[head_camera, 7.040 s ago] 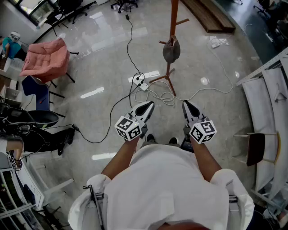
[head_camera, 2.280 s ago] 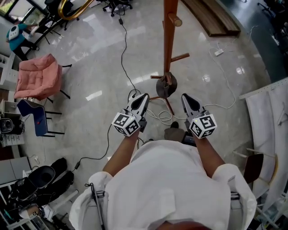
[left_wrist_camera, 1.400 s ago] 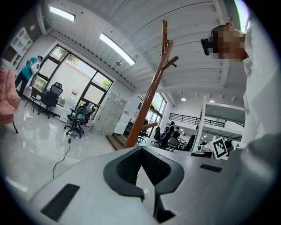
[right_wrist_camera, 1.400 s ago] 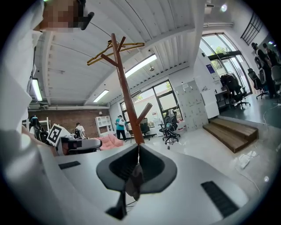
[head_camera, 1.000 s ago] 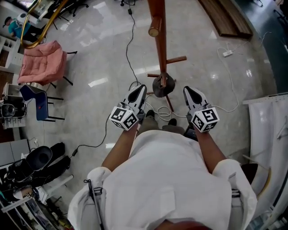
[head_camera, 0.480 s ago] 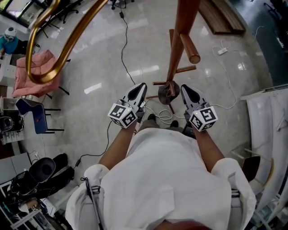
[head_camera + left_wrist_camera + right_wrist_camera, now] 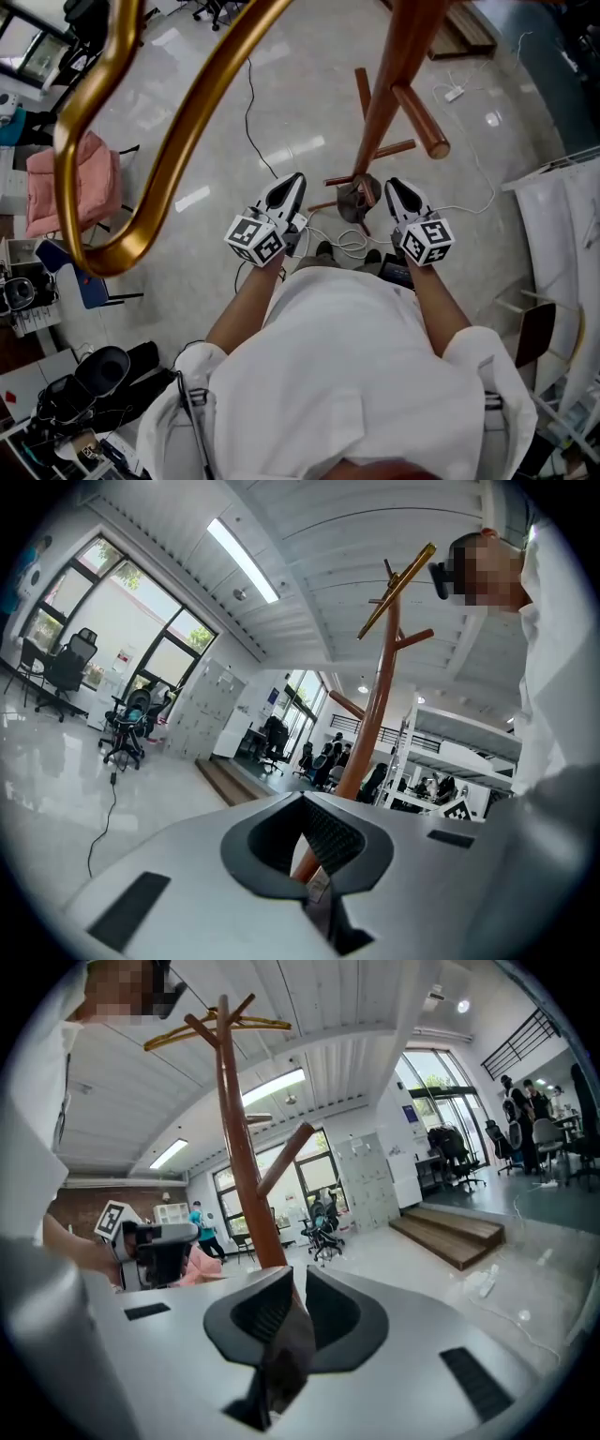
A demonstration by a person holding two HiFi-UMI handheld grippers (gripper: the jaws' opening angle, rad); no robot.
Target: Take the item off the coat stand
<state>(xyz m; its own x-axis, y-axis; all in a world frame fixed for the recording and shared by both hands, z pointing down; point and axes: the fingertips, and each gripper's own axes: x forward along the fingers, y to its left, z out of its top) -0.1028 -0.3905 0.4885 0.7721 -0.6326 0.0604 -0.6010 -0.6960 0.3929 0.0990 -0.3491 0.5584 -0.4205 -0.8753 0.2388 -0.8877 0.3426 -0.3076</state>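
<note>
Around you the pale stone floor (image 7: pixel 187 141) is glossy, and it lies open to your left and ahead-left. Its edges are crowded: draped white sheets (image 7: pixel 562 216) on your right, a wooden step (image 7: pixel 459 37) far ahead-right, and a soft pink chair (image 7: pixel 61 183) with dark clutter along the left side.

The coat stand (image 7: pixel 389 94) rises right in front of you. It has a smooth, round reddish-brown wooden trunk and a blunt round peg (image 7: pixel 422 122) jutting to the right. A thick, polished golden hook (image 7: pixel 178 131) sweeps from the top of the stand across your upper left and curls back on itself, so the room overhead on that side is tight.

Thin white cables (image 7: pixel 347 246) loop on the floor by the stand's feet, close to your shoes.

The grey item (image 7: pixel 352 199) is rounded and soft-looking. It hangs low on the trunk between your two gripper tips, nearer the right one.

Your left gripper (image 7: pixel 293 180) points toward the stand, its ribbed dark pads pressed together on nothing. Your right gripper (image 7: pixel 394 185) sits just beside the item with its fingers also pressed together, holding nothing.
</note>
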